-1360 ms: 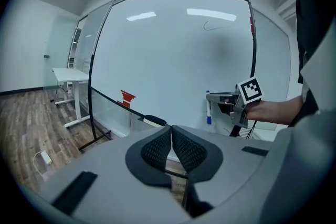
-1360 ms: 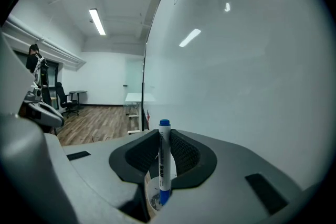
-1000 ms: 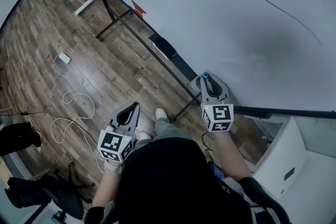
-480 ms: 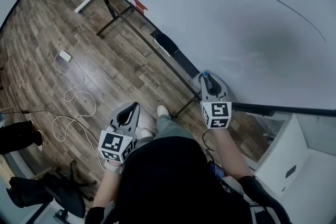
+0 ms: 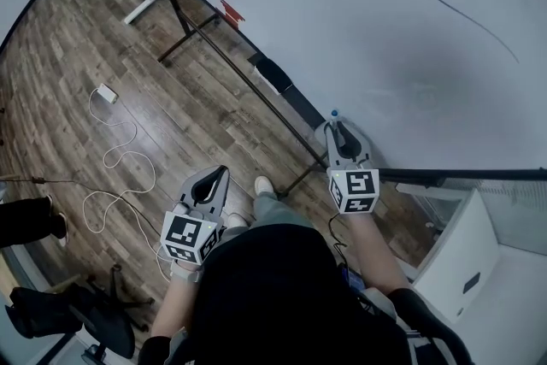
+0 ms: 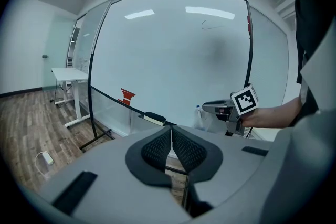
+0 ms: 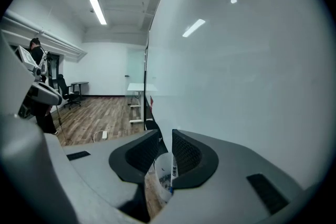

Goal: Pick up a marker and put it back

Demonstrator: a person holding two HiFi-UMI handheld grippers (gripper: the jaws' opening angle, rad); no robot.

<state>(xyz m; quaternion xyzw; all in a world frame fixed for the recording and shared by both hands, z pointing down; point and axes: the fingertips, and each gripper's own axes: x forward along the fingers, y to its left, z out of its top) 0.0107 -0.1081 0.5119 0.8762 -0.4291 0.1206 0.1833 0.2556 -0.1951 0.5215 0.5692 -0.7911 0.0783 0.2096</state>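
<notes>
My right gripper [image 5: 338,131] is up beside the whiteboard [image 5: 359,4], just above its tray rail [image 5: 256,91]. It is shut on a marker [image 5: 334,114] with a white body and a blue cap that pokes out past the fingertips. In the right gripper view the marker's white labelled body [image 7: 166,171] sits low between the two dark pads. The left gripper view shows that marker [image 6: 199,119] hanging under the right gripper [image 6: 208,108]. My left gripper [image 5: 215,178] hangs lower over the wooden floor, shut and holding nothing, its pads meeting at the tips [image 6: 171,131].
A thin dark curve [image 5: 468,2] is drawn on the board. A black eraser [image 5: 270,77] and a red item [image 5: 229,13] rest on the rail. A white cable [image 5: 120,160] lies on the floor, with a white cabinet [image 5: 474,265] at right and a chair [image 5: 77,312] lower left.
My right gripper, still shut on the marker, has edged slightly up toward the board. The left gripper has stayed where it was.
</notes>
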